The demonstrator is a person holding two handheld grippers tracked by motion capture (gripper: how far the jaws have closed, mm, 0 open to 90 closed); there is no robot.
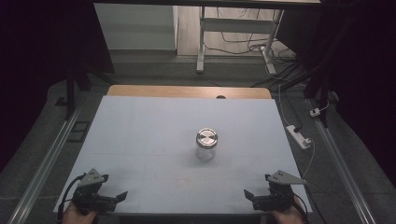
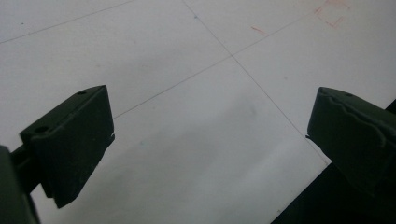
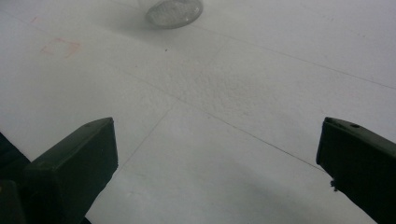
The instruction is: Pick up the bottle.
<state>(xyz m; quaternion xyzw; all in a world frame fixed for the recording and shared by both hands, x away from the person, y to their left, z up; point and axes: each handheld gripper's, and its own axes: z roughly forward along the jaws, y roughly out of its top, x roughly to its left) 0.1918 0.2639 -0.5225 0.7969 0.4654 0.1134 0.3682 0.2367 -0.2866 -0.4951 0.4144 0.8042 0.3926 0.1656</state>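
I've got the left gripper (image 1: 122,195) at the near left corner, jaws spread, nothing held | right gripper (image 1: 248,194) at the near right corner, released too | glass jar (image 1: 206,144), metal lid on, upright mid white board (image 1: 140,135), well apart from both

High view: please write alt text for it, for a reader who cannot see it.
A clear jar with a shiny metal lid stands upright near the middle of a white table. At the near edge, a person's hands hold the left gripper and right gripper, both open and well apart from the jar.
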